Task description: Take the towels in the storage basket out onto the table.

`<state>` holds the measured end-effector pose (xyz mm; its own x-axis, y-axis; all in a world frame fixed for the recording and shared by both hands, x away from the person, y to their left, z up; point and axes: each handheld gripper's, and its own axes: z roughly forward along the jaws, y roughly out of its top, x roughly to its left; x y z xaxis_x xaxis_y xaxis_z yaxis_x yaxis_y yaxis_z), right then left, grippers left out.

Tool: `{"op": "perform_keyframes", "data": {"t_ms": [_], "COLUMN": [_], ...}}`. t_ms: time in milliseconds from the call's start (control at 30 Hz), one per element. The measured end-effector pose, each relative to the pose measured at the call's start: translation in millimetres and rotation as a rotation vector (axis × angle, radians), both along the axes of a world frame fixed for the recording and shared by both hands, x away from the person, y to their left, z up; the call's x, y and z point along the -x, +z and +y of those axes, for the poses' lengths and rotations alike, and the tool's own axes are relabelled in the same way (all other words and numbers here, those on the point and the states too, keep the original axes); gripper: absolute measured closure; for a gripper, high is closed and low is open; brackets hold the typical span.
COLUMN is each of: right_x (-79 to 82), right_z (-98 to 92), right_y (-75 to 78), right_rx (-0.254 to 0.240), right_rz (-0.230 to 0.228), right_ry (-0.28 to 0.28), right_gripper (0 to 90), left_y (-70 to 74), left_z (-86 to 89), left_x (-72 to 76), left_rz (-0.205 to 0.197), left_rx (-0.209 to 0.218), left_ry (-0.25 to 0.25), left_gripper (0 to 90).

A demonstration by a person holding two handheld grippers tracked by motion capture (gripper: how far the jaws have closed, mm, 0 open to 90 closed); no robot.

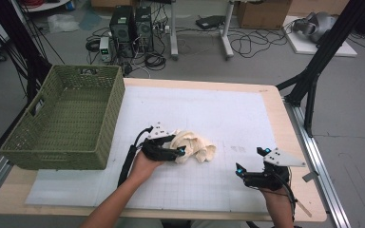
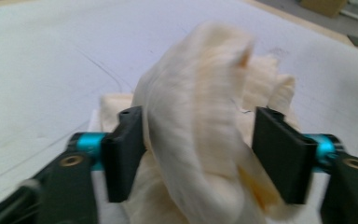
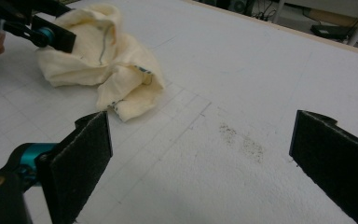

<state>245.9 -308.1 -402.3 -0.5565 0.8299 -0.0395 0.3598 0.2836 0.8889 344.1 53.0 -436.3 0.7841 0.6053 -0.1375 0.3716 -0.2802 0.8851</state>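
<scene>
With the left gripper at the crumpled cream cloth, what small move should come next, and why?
Probably closing the left gripper: its jaws stand open around a raised fold of the cream cloth, so there is no grip yet. The right gripper sits open, apart from it.

One cloth [image 1: 196,146], one basket [image 1: 66,118].

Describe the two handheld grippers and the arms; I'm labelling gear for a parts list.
Both the left gripper and right gripper are black with teal joints, flat black jaw pads, a pale three-cornered top plate and a black trailing cable. The forearms are bare, no sleeves showing.
</scene>
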Motion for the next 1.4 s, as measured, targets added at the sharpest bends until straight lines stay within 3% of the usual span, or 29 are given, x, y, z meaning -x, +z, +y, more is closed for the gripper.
{"op": "perform_keyframes", "data": {"t_ms": [33, 133, 333, 467, 533, 667, 867, 1400], "right_x": [0.4, 0.2, 0.5, -0.7, -1.0, -2.8, -6.7, -7.3], "right_z": [-0.2, -1.0, 0.8, 2.1, 2.8, 2.4, 2.6, 6.3], "right_y": [-0.2, -0.4, -0.4, -1.0, -1.5, -2.5, -5.3, -6.4], "right_rx": [-0.004, 0.000, 0.000, -0.003, -0.017, -0.015, -0.013, -0.015], "right_rz": [0.004, 0.001, 0.004, 0.000, 0.007, 0.005, 0.007, 0.017], "right_ry": [-0.002, -0.004, -0.002, -0.002, -0.005, -0.006, -0.007, 0.001], "right_gripper": [4.9, 4.9, 4.9, 4.9, 4.9, 4.9, 4.8, 4.9], "left_y": [5.3, 12.8, 29.8, 30.9, 29.4, 24.0, 17.5, 17.7], "left_z": [7.5, 16.7, 49.0, 67.3, 75.7, 87.4, 92.9, 92.1], "left_x": [1.0, 2.6, 11.2, 23.0, 27.3, 30.6, 34.4, 33.7], "left_rz": [-0.017, -0.042, -0.092, -0.124, -0.132, -0.124, -0.129, -0.136], "left_rx": [0.031, 0.068, 0.095, 0.093, 0.113, 0.123, 0.125, 0.119], "left_ry": [0.036, 0.064, 0.082, 0.083, 0.096, 0.120, 0.128, 0.126], "left_gripper": [30.0, 23.8, 20.4, 18.3, 18.0, 18.1, 18.4, 18.4]}}
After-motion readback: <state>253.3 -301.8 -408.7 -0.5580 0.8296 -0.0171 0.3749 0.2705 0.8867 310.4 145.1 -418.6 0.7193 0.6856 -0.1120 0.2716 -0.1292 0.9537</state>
